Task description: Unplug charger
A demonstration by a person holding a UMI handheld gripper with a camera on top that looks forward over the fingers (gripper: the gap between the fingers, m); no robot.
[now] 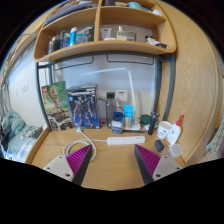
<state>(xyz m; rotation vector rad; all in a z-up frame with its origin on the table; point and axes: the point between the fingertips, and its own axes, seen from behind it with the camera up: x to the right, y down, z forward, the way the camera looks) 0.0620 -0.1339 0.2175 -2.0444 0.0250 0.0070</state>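
A white power strip (122,141) lies flat on the wooden desk (112,172), just ahead of my fingers and between their lines. A white cable (76,149) loops on the desk left of the strip, close to my left finger. I cannot make out a separate charger body on the strip. My gripper (113,161) is open and empty, its magenta pads (81,160) wide apart above the desk, short of the strip.
Two picture boxes (70,106) lean on the back wall. Bottles and small items (127,114) stand behind the strip. More clutter (172,131) sits at the right. A loaded wooden shelf (100,38) hangs above. Bedding (14,135) lies left of the desk.
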